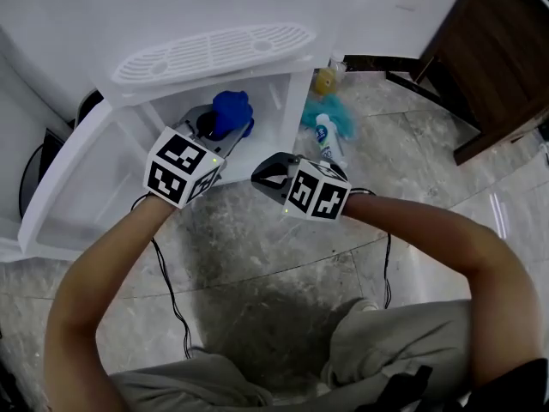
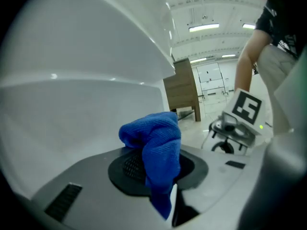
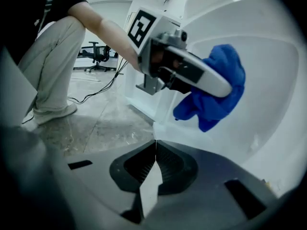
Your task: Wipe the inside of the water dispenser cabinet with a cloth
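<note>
A person is crouching in front of the tall white plastic water dispenser (image 1: 197, 7), whose lower cabinet door (image 1: 73, 183) is hanging open on the dispenser's left in the head view. The left gripper (image 1: 219, 130) is pinching a bunched blue microfibre cloth (image 2: 156, 145) between its jaws. The cloth is bulging up over the pads and trailing below them. The gripper is reaching into the dispenser's cabinet opening, just under the slotted white drip tray (image 1: 210, 51). In the right gripper view the cloth is sitting right at the pale curved inner wall (image 3: 273, 95) of the dispenser — whether it is actually touching, I cannot tell. The right gripper (image 3: 155, 163) is hovering just outside the dispenser's front edge, its jaws pressed together with nothing between them. On the grey marbled floor (image 1: 257, 256) by the dispenser's right flank, a white spray bottle with a blue label (image 1: 326, 137) is sitting beside a crumpled teal rag (image 1: 339, 117), with a small yellowish bottle (image 1: 324, 81) just beyond. A dark brown wooden cabinet (image 1: 502, 50) is standing well off to the dispenser's right.
</note>
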The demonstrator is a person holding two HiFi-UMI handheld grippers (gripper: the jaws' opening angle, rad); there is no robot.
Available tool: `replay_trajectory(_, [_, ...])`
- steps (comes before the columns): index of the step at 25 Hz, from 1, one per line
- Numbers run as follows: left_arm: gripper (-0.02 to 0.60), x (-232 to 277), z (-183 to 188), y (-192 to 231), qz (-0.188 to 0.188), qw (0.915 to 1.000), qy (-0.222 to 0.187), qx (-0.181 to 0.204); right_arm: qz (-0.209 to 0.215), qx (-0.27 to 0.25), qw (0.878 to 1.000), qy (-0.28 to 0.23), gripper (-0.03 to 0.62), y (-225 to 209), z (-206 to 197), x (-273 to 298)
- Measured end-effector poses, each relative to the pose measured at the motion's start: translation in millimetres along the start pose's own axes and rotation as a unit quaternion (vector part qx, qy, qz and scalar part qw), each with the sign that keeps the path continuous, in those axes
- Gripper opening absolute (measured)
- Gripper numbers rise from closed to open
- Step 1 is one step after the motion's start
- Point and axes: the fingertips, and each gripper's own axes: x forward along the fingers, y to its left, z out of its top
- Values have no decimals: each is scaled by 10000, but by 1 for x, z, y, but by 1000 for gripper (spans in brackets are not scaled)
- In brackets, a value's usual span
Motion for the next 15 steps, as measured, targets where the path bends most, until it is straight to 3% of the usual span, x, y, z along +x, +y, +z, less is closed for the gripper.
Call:
replay_trajectory(4, [89,-30,-35,-19,-327,9977,476,343,-19,-185,9998,-2,-2,-5,16,-1])
replay_trajectory(7, [89,-50,-67,-38,-708,9904,931,742,-96,-239,9996,-114,-2,-14,35,-1])
replay_trajectory(11, [89,-66,-105,-54,-1131,9792,1483,802,-142,-277,9995,-91,-2,-18,41,-1])
replay_trajectory(15, [89,-73,-127,-55,-1286,9710,1820,868,-69,-286,9995,83,-2,-16,35,1])
